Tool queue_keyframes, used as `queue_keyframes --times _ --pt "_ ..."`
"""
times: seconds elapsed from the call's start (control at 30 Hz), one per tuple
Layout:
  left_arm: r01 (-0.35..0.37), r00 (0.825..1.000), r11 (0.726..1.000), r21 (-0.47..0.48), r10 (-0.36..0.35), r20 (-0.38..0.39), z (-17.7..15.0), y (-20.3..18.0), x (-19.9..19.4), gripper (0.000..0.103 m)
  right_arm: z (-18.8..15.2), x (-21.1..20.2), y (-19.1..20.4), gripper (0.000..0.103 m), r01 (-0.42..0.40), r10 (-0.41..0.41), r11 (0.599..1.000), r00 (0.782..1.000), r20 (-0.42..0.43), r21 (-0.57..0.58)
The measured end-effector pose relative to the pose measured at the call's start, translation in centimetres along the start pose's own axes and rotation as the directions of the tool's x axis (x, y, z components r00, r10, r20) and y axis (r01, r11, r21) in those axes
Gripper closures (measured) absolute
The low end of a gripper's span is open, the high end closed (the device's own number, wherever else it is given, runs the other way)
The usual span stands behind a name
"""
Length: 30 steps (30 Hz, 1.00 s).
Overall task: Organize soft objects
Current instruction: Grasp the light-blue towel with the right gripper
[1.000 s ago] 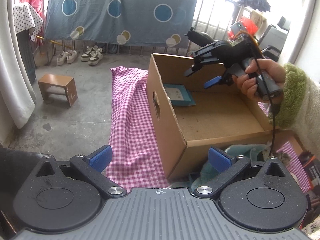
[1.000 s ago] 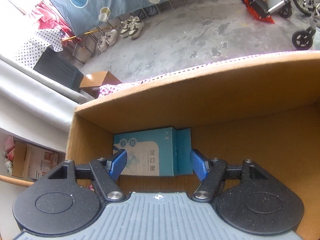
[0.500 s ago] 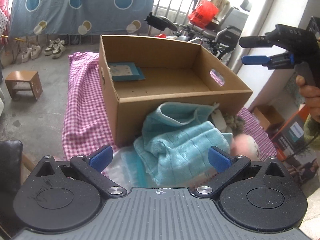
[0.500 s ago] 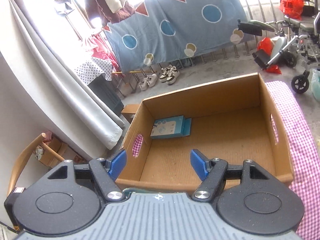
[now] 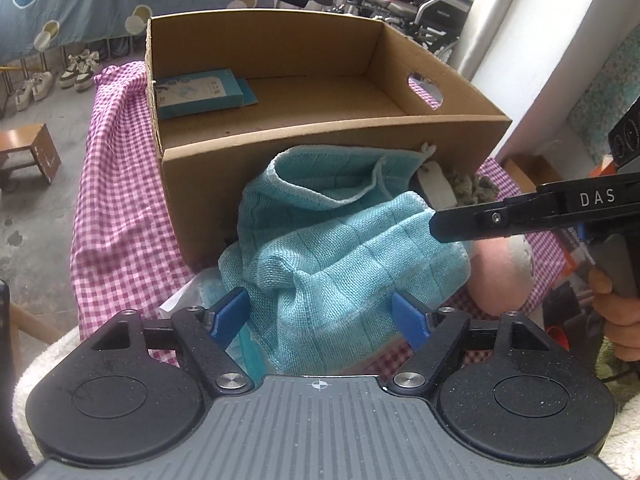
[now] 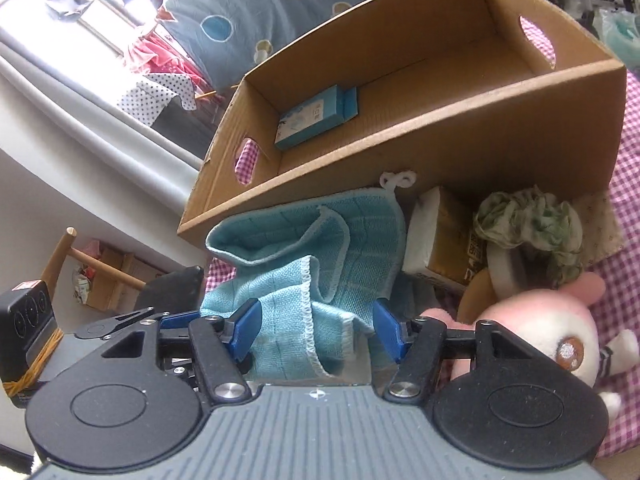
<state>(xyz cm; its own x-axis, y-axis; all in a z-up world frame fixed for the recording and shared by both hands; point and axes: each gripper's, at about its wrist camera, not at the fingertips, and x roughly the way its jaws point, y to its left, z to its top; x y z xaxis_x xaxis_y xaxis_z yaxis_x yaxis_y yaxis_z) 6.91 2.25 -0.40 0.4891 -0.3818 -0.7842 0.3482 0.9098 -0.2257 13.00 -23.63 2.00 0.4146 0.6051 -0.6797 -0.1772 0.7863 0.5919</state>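
A crumpled teal cloth (image 5: 340, 248) lies on the pink checked table cover, against the front wall of an open cardboard box (image 5: 332, 136). My left gripper (image 5: 320, 314) hangs low over the cloth's near part. Its jaws are closing with the cloth between them, and the pads do not clearly press on it. My right gripper (image 6: 316, 330) is over the same cloth (image 6: 312, 248) from the other side. Its jaws are also closing around a fold, with a gap at the right pad. In the left wrist view the right gripper (image 5: 444, 226) reaches in from the right.
The box (image 6: 440, 140) holds a teal packet (image 6: 316, 114). Beside the cloth lie a tissue pack (image 6: 436, 240), a green scrunchie (image 6: 528, 224) and a pink plush toy (image 6: 532, 332). A clear plastic bag (image 5: 192, 300) shows under the cloth. Behind the table stands a wheelchair (image 5: 436, 8).
The right gripper has drawn back out of the box and come down over the teal cloth. The left gripper has swung right and dropped onto the cloth. Both jaws have narrowed.
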Motion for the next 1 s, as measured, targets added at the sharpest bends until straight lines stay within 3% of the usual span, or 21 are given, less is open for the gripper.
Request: queue_keyframes --times 0.17,0.23,0.3,0.37,0.47,0.63,0.73,0.87,1.0 --pt "-0.004 1.000 1.000 0.027 0.003 0.010 0.0 0.2 -0.8 0.024 -0.7 -2.4 1.5 0.038 0.054 -0.035 0.983 0.994 0.106 -0.175" --pt "0.000 1.000 1.000 0.022 0.000 0.017 -0.1 0.6 -1.4 0.023 -1.2 -3.1 2.6 0.038 0.078 -0.042 0.953 0.991 0.128 -0.292" --pt "-0.013 1.000 1.000 -0.008 0.013 0.017 -0.1 1.4 -1.6 0.023 -2.2 -3.4 4.1 0.038 0.097 -0.049 0.893 0.991 0.121 -0.438" --pt "-0.038 0.999 0.997 -0.069 0.039 0.017 0.2 2.6 -1.8 0.023 -3.5 -3.0 6.0 0.038 0.111 -0.057 0.796 0.992 0.110 -0.595" --pt "-0.033 0.998 0.984 -0.173 0.041 0.042 0.3 4.6 -2.6 0.023 -5.7 -1.8 8.7 0.039 0.095 -0.052 0.610 0.995 0.080 -0.787" --pt "-0.029 0.994 0.962 -0.273 0.058 0.098 -0.6 6.1 -4.0 0.023 -8.3 1.1 11.4 0.039 0.043 -0.062 0.333 0.998 0.024 -0.942" --pt "-0.032 0.992 0.953 -0.301 0.068 0.109 -1.4 6.6 -4.6 0.023 -8.9 3.3 11.8 0.041 0.032 -0.105 0.233 0.994 0.008 -0.972" --pt "-0.029 0.990 0.947 -0.320 0.072 0.123 -2.3 7.1 -5.1 0.022 -8.1 5.5 11.6 0.055 0.008 -0.160 0.205 0.987 -0.025 -0.979" --pt "-0.021 0.989 0.952 -0.305 0.064 0.133 -2.9 7.2 -5.3 0.021 -6.3 5.9 11.6 0.073 -0.034 -0.163 0.299 0.983 -0.086 -0.954"
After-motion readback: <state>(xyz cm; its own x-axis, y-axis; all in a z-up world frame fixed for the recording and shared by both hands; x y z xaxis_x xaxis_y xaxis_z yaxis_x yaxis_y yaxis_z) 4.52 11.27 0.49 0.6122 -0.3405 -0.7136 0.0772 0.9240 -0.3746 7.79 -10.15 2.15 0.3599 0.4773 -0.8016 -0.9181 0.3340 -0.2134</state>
